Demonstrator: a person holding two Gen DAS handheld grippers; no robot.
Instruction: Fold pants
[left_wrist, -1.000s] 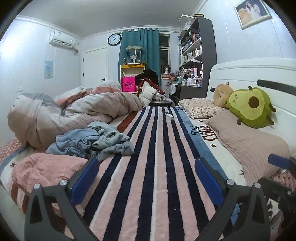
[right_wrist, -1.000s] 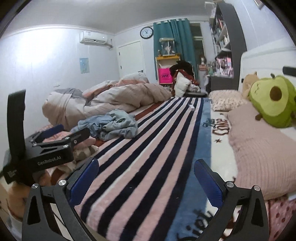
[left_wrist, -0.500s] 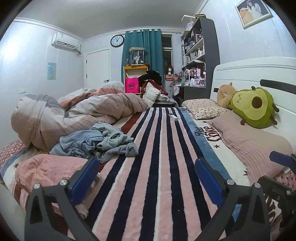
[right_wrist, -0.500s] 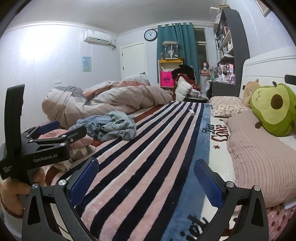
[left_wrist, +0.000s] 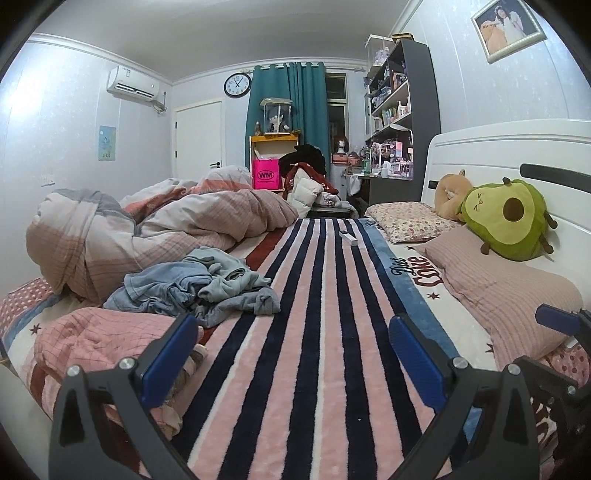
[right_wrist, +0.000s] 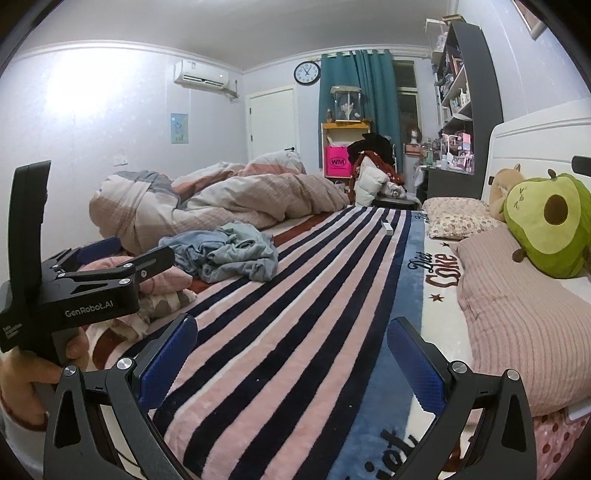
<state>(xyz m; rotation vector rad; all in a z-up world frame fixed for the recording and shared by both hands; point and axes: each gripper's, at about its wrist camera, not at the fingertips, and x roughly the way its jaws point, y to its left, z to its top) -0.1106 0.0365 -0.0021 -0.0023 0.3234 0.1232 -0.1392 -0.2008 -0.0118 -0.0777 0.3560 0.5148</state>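
The pants (left_wrist: 199, 286) are a crumpled grey-blue heap on the striped blanket (left_wrist: 325, 332), ahead and left of both grippers; they also show in the right wrist view (right_wrist: 229, 254). My left gripper (left_wrist: 293, 354) is open and empty, low over the blanket, short of the heap. It shows from the side at the left of the right wrist view (right_wrist: 122, 254). My right gripper (right_wrist: 291, 354) is open and empty over the blanket's near end. Its tip shows at the right edge of the left wrist view (left_wrist: 557, 321).
A bunched duvet (left_wrist: 155, 225) lies behind the pants. A pink checked cover (left_wrist: 96, 339) lies at the near left. Pillows (left_wrist: 495, 288) and an avocado plush (left_wrist: 506, 221) line the headboard on the right. A small white object (left_wrist: 349, 238) lies far up the blanket.
Both grippers have drawn back a little and tilted up, so the bed sits lower and farther in both views. Both stay open.
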